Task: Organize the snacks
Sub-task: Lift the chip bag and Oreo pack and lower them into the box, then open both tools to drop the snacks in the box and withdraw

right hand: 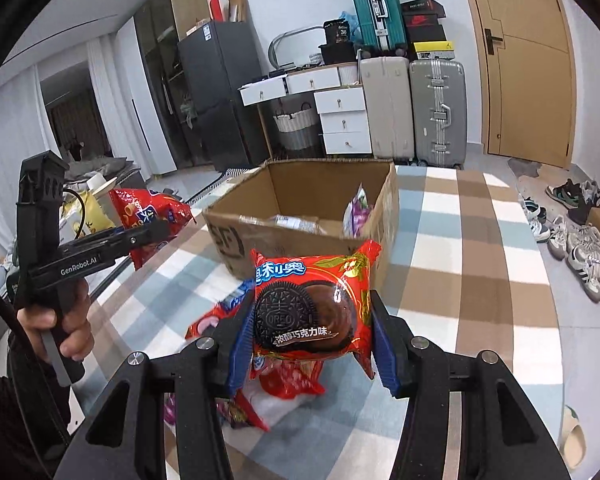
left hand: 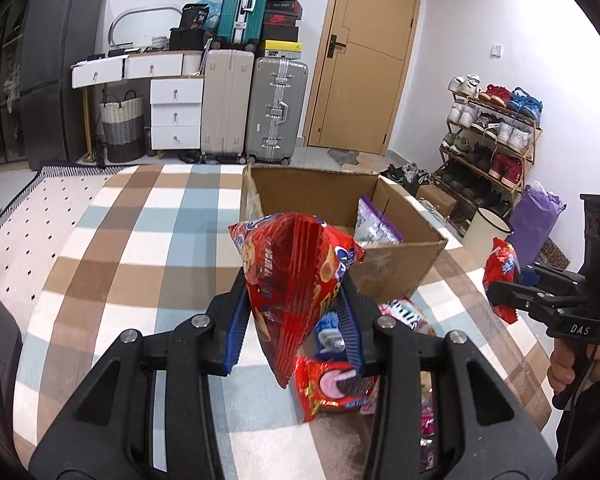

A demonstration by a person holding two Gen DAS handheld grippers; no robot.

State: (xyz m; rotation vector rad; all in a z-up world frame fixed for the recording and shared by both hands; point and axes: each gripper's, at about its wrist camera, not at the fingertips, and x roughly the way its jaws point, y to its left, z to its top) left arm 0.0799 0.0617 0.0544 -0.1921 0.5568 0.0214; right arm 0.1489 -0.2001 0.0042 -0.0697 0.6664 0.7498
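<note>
In the left wrist view my left gripper (left hand: 294, 300) is shut on a red biscuit bag (left hand: 300, 264), held upright above the table. My right gripper (right hand: 312, 320) is shut on a red Oreo pack (right hand: 312, 304), its printed face toward the camera. Each gripper also shows in the other view: the right gripper (left hand: 504, 296) with its Oreo pack (left hand: 500, 264) at the right edge, the left gripper (right hand: 156, 236) with the biscuit bag (right hand: 148, 212) at the left. Behind both stands an open cardboard box (left hand: 400, 264) (right hand: 284, 248) with a purple bag (left hand: 374, 224) (right hand: 358, 212) inside.
Loose snack packs (left hand: 332, 384) (right hand: 216, 320) lie on the checked tablecloth (left hand: 140, 240) (right hand: 460, 280) under the grippers. Suitcases (left hand: 276, 108), white drawers (left hand: 176, 112) and a door (left hand: 364, 60) line the far wall. A shoe rack (left hand: 492, 136) stands at the right.
</note>
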